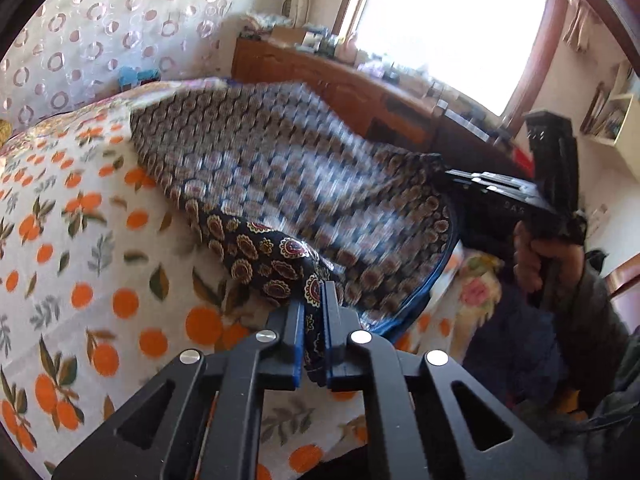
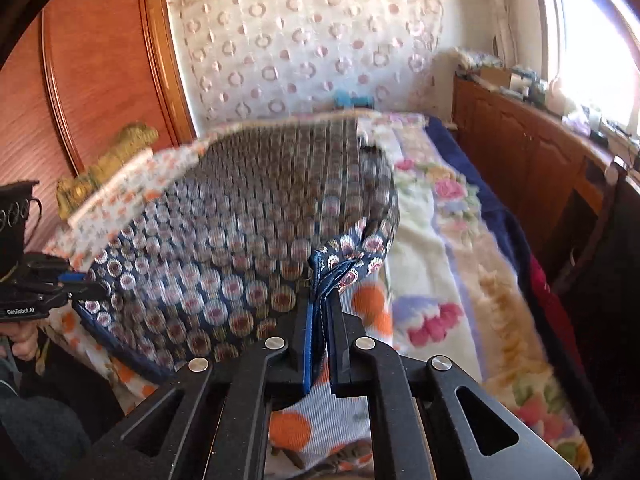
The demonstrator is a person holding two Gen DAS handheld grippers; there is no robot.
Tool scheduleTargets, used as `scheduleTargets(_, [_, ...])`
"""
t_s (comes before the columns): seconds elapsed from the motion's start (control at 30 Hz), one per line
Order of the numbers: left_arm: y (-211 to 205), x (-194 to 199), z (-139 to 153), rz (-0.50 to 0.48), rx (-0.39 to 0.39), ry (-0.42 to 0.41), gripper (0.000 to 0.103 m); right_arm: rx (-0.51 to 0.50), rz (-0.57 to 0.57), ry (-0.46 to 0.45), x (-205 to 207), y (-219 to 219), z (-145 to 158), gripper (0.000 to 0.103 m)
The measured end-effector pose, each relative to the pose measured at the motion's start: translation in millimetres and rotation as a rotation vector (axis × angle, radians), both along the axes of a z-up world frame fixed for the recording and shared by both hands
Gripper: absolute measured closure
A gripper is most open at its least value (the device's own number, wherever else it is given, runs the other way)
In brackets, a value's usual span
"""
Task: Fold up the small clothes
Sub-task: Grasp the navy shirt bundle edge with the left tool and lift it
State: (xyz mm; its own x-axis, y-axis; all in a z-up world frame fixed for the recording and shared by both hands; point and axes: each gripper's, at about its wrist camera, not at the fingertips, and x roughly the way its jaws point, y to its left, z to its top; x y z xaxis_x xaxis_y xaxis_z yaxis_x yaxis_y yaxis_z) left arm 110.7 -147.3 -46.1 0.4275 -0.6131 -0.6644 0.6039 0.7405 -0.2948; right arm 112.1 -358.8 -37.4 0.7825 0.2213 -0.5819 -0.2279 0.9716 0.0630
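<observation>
Left gripper (image 1: 313,300): jaws closed tight on a bunched corner of the patterned cloth (image 1: 280,168), the fabric pinched between the two blue-edged pads. Dark blue ground, round gold-and-red medallions, blue hem.

Right gripper (image 2: 322,300): also clamped, pads pressed on another corner of the same cloth (image 2: 240,220), hem folded between them.

The cloth hangs stretched between the two grippers, raised off the bedsheet (image 1: 80,208) except at its far edge, which I cannot make out clearly. Its middle is smeared by blur in both views.

Under it, the white bedsheet with oranges and leaves. To one side in the right wrist view, a fleecy floral blanket (image 2: 448,248) with a dark blue border lies along the bed.

Left wrist view, right edge: a hand (image 1: 548,260) grips the handle of the other gripper; a dark sleeve below it.

Farther off: a wooden cabinet (image 1: 360,88) running beside the bed, small items cluttered on top, under a bright window (image 1: 452,28). A curtain (image 2: 304,48) with ring and dot print covers the wall behind the bed. A wooden wardrobe (image 2: 100,60) stands at left in the right wrist view, a gold-coloured bundle (image 2: 108,160) at its foot.
</observation>
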Motion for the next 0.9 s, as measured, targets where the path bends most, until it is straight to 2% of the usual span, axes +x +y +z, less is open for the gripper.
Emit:
scheduleTargets(0.2, [-0.2,25.3,40.0,0.022,-0.059,-0.072,0.098,-0.004,0.015,-0.101,21.1,-5.2,35.9,0.098])
scheduleTargets(0.4, [10.3,86.5,66.3,0.091,-0.083,-0.108,0.098,0.012,0.022,-0.139,66.0,-10.5,54.0,0.099])
scheduleTargets(0.53, [18.4,127.0,68.9,0.141,-0.072,-0.118,0.098,0.015,0.024,-0.134,108.2,-7.4,56.5,0.099])
scheduleTargets(0.73, [30.5,181.5,60.8,0.200,-0.074,-0.094,0.098,-0.010,0.023,-0.102,176.7,10.1,44.3,0.099])
scheduleTargets(0.9, [35.0,209.4,48.2,0.231,-0.042,-0.081,0.098,-0.019,0.019,-0.063,201.4,20.4,41.6,0.099])
